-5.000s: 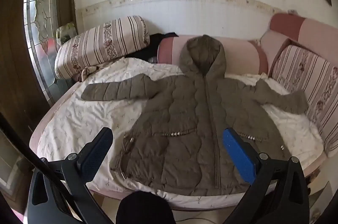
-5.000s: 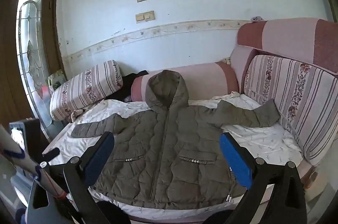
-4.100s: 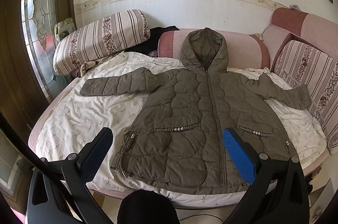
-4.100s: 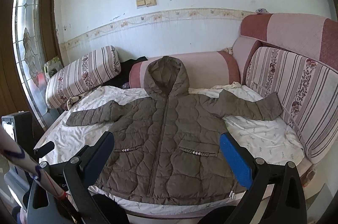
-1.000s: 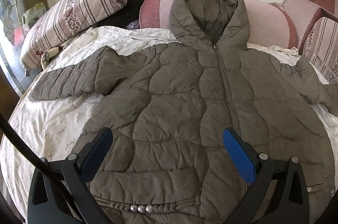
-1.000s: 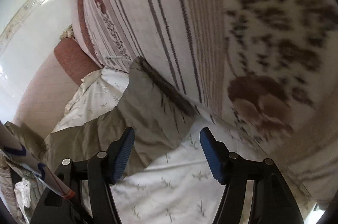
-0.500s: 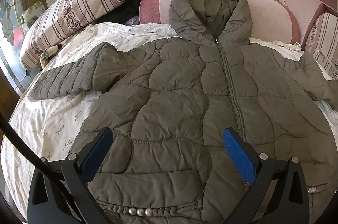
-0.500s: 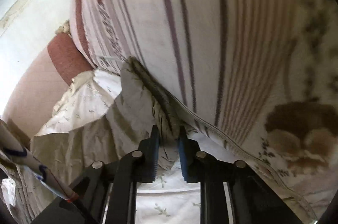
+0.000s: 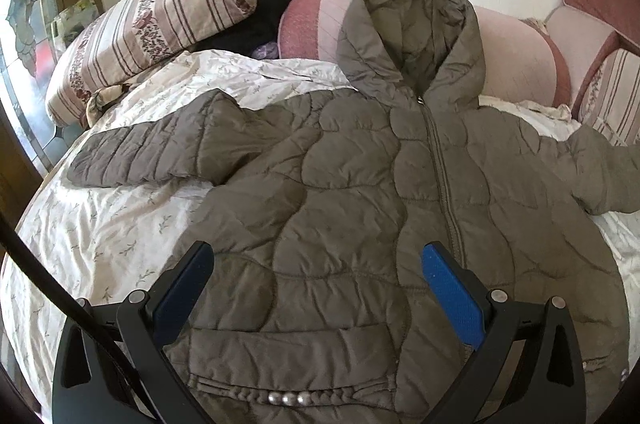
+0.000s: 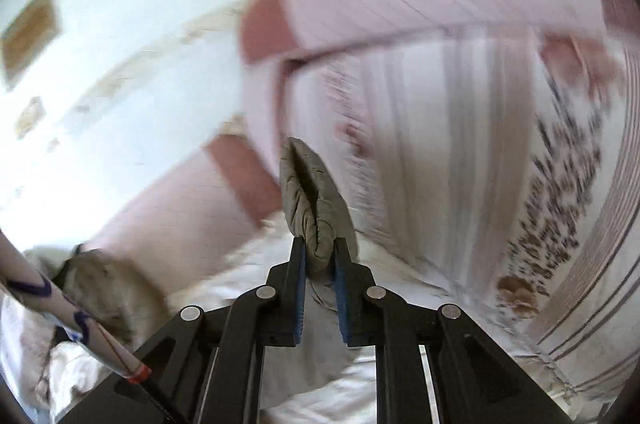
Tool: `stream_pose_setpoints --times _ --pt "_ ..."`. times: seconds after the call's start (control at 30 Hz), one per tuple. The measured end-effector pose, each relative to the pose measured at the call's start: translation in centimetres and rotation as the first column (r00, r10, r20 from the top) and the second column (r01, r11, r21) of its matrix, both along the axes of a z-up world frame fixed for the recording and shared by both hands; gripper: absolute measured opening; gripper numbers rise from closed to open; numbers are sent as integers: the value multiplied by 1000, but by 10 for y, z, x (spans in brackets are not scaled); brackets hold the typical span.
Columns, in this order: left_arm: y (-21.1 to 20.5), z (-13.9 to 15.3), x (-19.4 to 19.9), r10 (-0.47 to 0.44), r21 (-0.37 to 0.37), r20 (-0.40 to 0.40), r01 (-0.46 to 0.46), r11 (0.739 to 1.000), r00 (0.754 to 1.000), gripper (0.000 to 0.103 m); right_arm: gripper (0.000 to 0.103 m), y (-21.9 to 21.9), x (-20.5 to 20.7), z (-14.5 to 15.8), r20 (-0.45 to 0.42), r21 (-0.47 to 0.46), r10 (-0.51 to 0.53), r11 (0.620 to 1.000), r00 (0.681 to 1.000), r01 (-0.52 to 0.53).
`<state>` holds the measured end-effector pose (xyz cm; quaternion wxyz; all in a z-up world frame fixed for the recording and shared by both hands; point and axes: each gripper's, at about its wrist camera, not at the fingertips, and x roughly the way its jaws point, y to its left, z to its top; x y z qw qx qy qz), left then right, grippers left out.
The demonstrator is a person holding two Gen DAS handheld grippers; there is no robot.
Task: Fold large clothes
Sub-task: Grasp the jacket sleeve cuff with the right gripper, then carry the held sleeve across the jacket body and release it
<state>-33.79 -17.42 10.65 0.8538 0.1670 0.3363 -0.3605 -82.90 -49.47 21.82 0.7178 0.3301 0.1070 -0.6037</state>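
1. Two hand-held grippers are at work. The right hand-held gripper point(image 10: 319, 256) has its jaws squeezed nearly together on the cuff point(image 10: 310, 200) of the jacket's right sleeve, with the bunched fabric standing up out of the blue pads point(image 10: 301, 288).
2. The left hand-held gripper point(image 9: 316, 264) hangs wide apart over the jacket's lower front, holding nothing; whether it touches the fabric I cannot tell.
3. Risk, as I judge it: the grip takes only the cuff's rolled edge, so the slick shell could slide out when the sleeve is drawn across. The right view is blurred, so a fast swing may worsen this.
4. Another risk: with the left hand-held gripper not pinning anything, a pull on the sleeve could drag the whole light body sideways and rumple the sheet point(image 9: 120, 224) under it.
5. Beyond the grippers, the jacket point(image 9: 360, 184) lies face up and zipped on the bed, its left sleeve point(image 9: 160, 152) spread flat. It is olive-brown, puffy, quilted in wavy scalloped seams, and looks soft and springy; a pocket flap near the hem carries a row of small shiny beads point(image 9: 288, 398).
6. Farther back, the hood point(image 9: 412, 36) leans against a pink bolster point(image 9: 516, 52), beside a striped floral cushion point(image 9: 160, 24).
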Motion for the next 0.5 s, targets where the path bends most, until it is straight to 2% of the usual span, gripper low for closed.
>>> stream_pose_setpoints --times 0.03,0.27,0.5 --pt "2 1 1 3 -2 -1 -3 1000 1000 103 14 10 14 17 -4 -25 32 999 999 -32" --pt "20 12 16 36 -29 -4 -36 999 999 103 14 63 113 76 0 -120 225 967 974 -224" --pt "41 21 38 87 -65 -30 -89 994 996 103 14 96 203 79 -8 -125 359 926 933 -357"
